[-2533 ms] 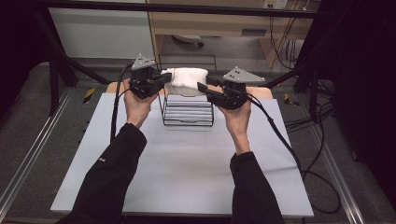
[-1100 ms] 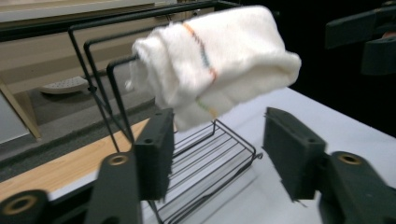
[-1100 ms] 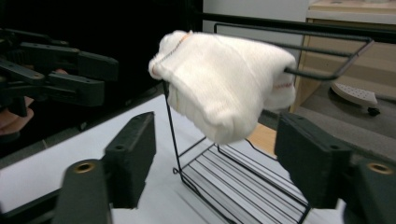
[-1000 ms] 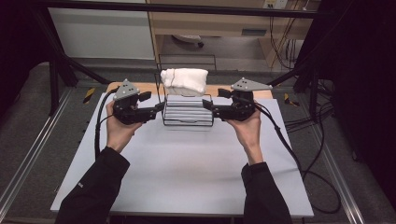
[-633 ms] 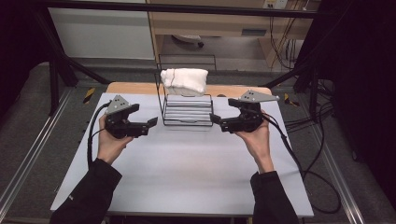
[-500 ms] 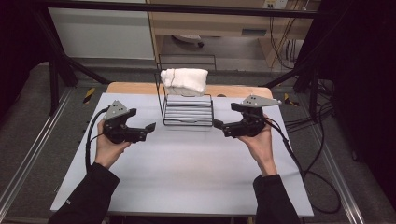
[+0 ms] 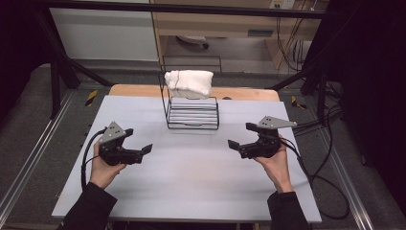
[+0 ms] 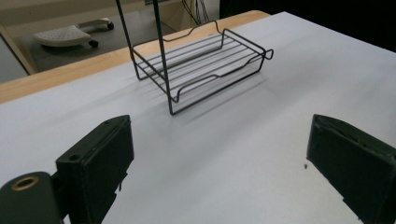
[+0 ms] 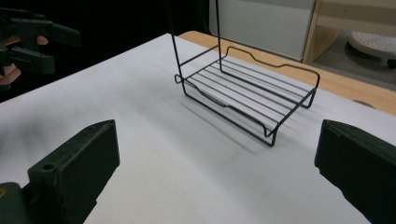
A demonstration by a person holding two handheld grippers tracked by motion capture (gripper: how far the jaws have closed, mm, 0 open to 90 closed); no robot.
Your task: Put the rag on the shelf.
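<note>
A black wire rack stands toward the far middle of the grey counter, just short of the counter's wooden far edge. Its lower tray of parallel wires holds nothing, as seen in both gripper views. A folded white cloth sits on top of the rack's tall upright frame, above the tray.

The left tongs are held low over the counter at the near left, well apart from the rack, pointing right and inward. The jaws are spread wide, with bare counter between them in the left gripper view. The left hand grips the body from below, forearm in a dark sleeve.

The right tongs are held at the near right, pointing left toward the middle, also well apart from the rack. The jaws are spread wide and grip nothing. The right hand holds them from beneath, and black cables trail off to the right.
</note>
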